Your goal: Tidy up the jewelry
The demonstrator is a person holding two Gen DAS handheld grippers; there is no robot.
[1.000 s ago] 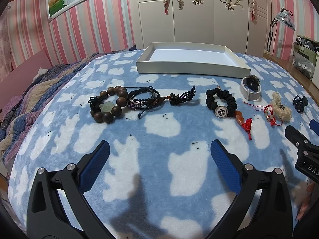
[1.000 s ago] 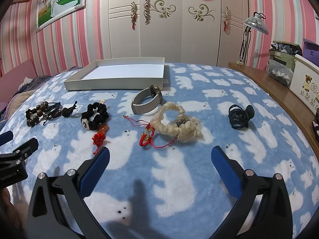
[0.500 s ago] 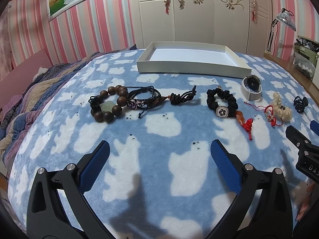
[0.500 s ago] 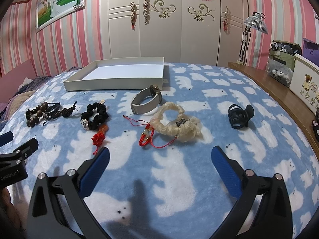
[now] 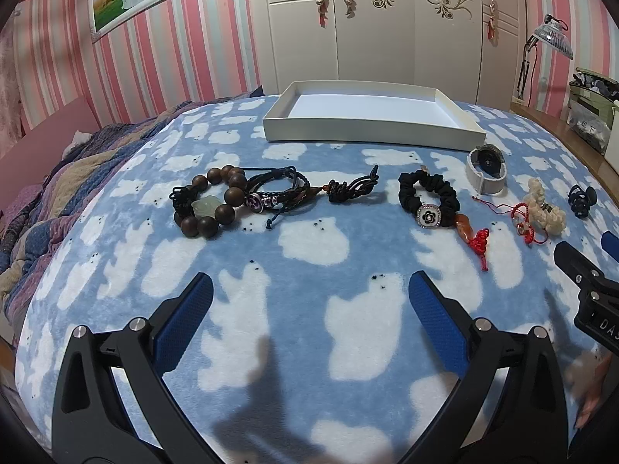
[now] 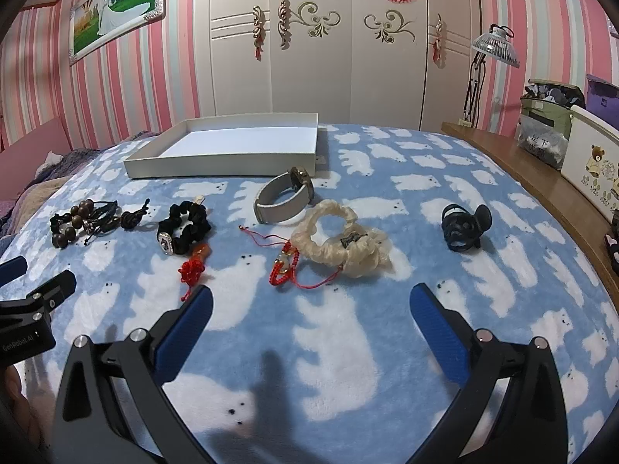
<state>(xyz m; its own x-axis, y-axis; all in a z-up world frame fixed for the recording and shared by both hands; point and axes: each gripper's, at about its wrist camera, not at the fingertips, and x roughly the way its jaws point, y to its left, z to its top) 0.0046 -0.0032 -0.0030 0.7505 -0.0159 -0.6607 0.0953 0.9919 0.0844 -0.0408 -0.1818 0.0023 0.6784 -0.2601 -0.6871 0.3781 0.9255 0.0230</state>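
Jewelry lies in a row on a blue bear-print blanket. In the left wrist view: a brown bead bracelet point(image 5: 211, 203), black braided bracelets point(image 5: 280, 191), a black knotted cord point(image 5: 350, 189), a black scrunchie point(image 5: 427, 199), a red knot charm point(image 5: 477, 241), a grey watch point(image 5: 487, 174). In the right wrist view: a cream scrunchie point(image 6: 340, 241), a red string bracelet point(image 6: 286, 266), the watch point(image 6: 284, 197), a dark hair clip point(image 6: 464, 226). An empty white tray point(image 5: 371, 131) sits behind. My left gripper point(image 5: 309, 294) and right gripper point(image 6: 309, 305) are open, empty, short of the row.
A wooden shelf point(image 6: 541, 178) with boxes and bags runs along the bed's right side, with a lamp point(image 6: 493, 50) behind it. A striped quilt point(image 5: 58, 181) lies at the left. White wardrobe doors stand behind the bed.
Both grippers have crept slightly forward; the jewelry and the tray have not moved.
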